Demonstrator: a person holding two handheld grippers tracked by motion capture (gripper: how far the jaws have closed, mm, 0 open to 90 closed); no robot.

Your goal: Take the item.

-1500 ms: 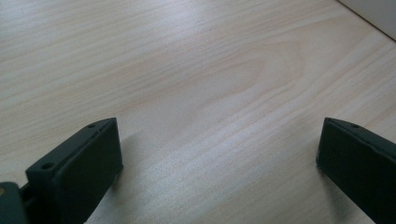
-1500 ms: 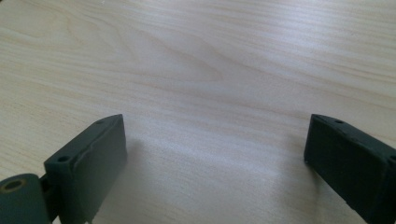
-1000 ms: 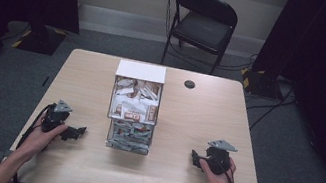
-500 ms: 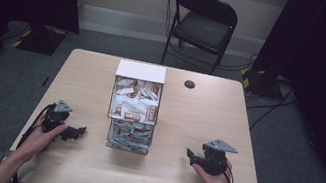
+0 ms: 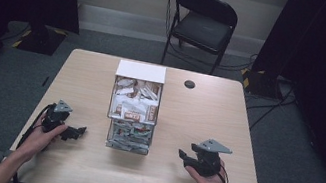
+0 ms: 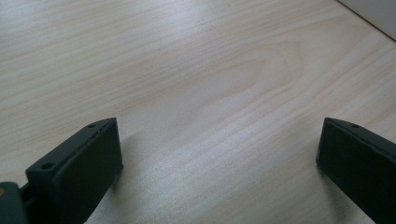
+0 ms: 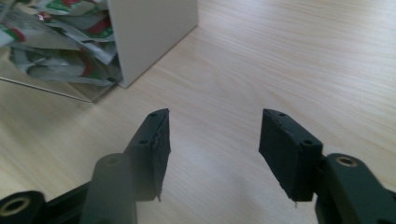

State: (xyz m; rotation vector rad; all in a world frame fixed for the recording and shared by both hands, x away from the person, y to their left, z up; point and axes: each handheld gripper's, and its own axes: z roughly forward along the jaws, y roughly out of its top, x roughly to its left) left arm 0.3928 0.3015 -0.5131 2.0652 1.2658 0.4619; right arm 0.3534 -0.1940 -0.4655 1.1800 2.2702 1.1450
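The right tongs (image 5: pixel 186 155), released with jaws apart and holding nothing, have lifted a little off the surface (image 5: pixel 207 114) since a second ago and turned toward the packet box (image 5: pixel 133 111) at the centre of the frame. The left tongs (image 5: pixel 76 131), also spread wide and empty, rest unmoved at lower left. The box stands between them, its clear front bin full of sachets (image 7: pixel 60 42), upper left in the right gripper view. This suggests a reach for a sachet is beginning.
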